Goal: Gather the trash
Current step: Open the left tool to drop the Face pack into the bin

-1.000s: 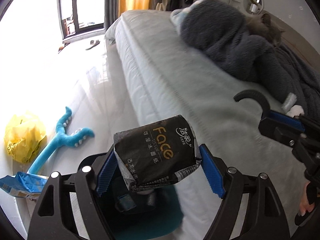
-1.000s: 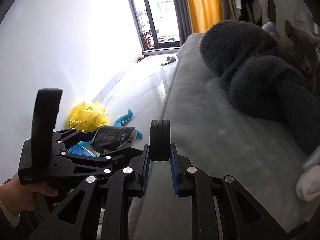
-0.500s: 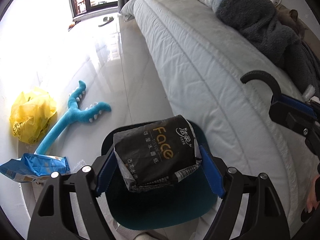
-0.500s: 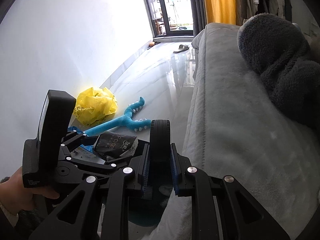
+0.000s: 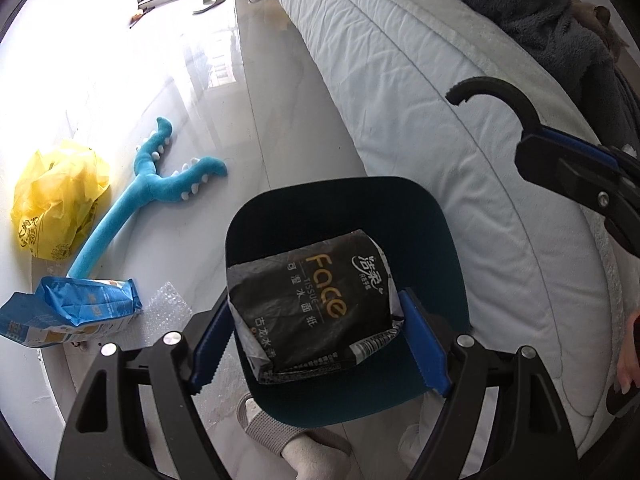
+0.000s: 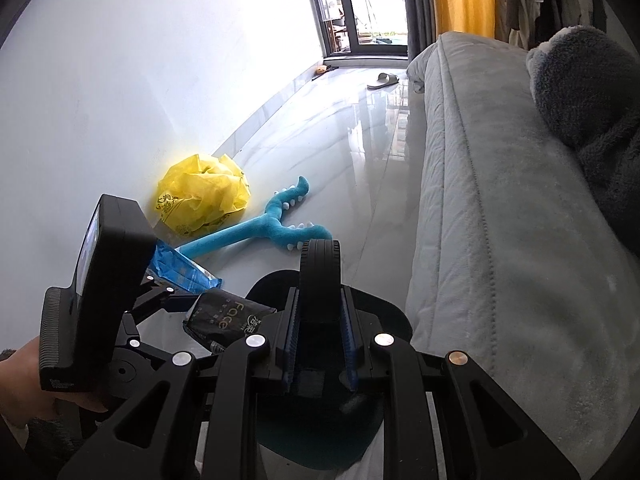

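Two tools: left tool [image 5: 316, 336] clamped on tissue pack [image 5: 316, 300]; right tool [image 6: 319, 344] clamped on bin handle [image 6: 320, 276].
Change: pack now hangs over bin [image 5: 432, 216], no longer beside the bed.
Meaning: ready to drop.

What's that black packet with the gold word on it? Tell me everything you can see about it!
The black packet is a crinkly plastic tissue wrapper with "Face" in gold letters and white writing. It looks soft and mostly flat, its torn silvery edge curling at the bottom. The left gripper pinches it between blue fingers, tilted, in the air right above the dark teal bin.
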Demonstrator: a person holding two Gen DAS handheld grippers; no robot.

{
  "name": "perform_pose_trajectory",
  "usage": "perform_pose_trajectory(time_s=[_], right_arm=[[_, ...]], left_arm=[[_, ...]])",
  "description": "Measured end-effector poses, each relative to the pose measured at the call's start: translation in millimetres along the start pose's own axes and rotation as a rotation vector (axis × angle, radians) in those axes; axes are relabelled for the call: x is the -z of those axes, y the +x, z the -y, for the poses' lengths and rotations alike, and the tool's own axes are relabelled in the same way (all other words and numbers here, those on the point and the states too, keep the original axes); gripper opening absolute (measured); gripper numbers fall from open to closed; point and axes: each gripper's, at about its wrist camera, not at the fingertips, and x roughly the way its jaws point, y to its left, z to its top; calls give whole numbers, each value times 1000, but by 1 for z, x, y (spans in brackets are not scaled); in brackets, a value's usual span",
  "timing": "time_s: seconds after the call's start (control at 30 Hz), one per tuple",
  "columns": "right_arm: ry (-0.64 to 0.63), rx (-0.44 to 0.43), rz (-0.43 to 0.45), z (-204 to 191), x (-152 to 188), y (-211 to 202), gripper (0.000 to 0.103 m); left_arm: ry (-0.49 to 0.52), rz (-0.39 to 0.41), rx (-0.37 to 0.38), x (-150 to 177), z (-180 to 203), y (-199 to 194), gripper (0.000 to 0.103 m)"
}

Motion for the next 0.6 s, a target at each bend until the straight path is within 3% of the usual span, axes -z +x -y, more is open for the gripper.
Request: perform_pose_trajectory(time_s=[0.2,0.33,0.47,0.6], right_arm=[[-10,-12,-31,-6,0,19,20],[-11,-22,-60,-11,3,31,20],[9,-33,-84,-12,6,40,20],[24,-21,-115,-12,10,48,20]], left_arm=[[-9,-44,29,8,-9,4,88],[-12,-27,21,10,-15,-1,91],[-49,22,10,9,-28,-12,91],[-95,126,-14,6,-44,-34,91]])
